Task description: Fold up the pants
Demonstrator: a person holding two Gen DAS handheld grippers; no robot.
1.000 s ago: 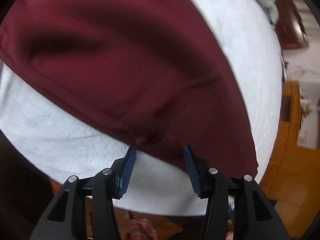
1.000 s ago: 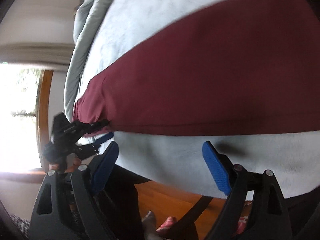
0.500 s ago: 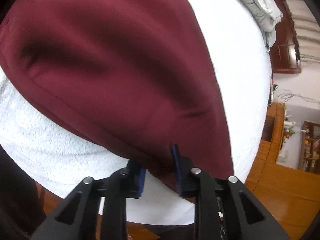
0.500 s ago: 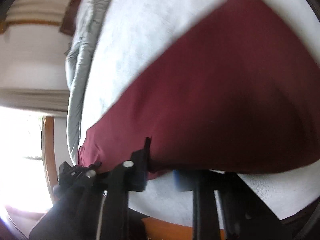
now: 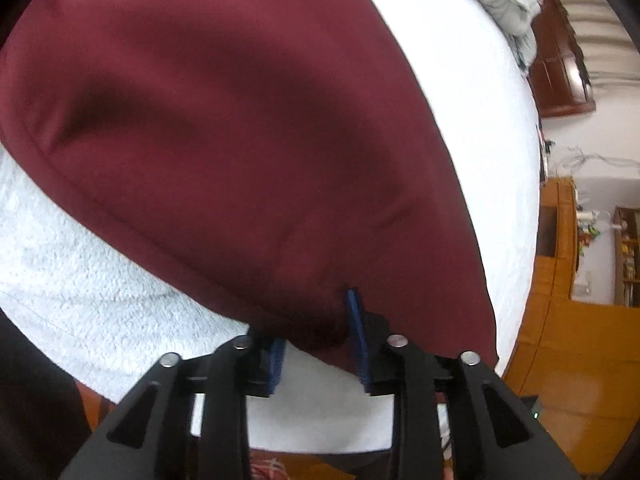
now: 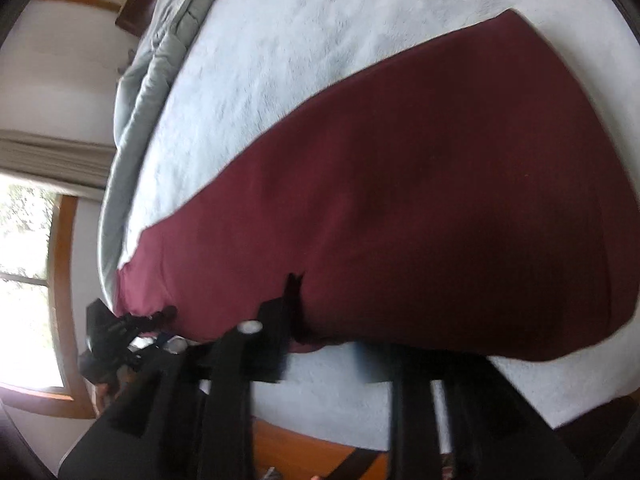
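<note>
The bed [image 5: 472,92], covered by a white fleecy blanket [image 5: 80,280], serves as the flat work surface ahead of and below both claws. The maroon pants [image 5: 240,128] lie spread across it, directly ahead of each claw, with their near edge running along the edge of the bed closest to the claws; this puts the edge within reach for lifting and folding. The left claw [image 5: 316,340] has a bunch of that near edge between its blue pads [image 5: 356,332]; its jaws have just been opening slightly, and fabric bulges between them, so the grip appears to hold the cloth loosely clamped. The right claw [image 6: 324,344] sits at the same edge further along; its jaws have just been opening, a fold of fabric lies against the one finger that is sharp, and motion blur prevents confirming whether both pads press on it. Two grips along one edge allow the cloth to be carried over evenly. The left view alone shows wooden cabinets [image 5: 560,320] beyond the claw on the right. The right view alone shows a window [image 6: 28,280], a grey quilt [image 6: 160,60] at the far side of the bed, and the left claw [image 6: 116,332] at the pants' end.
</note>
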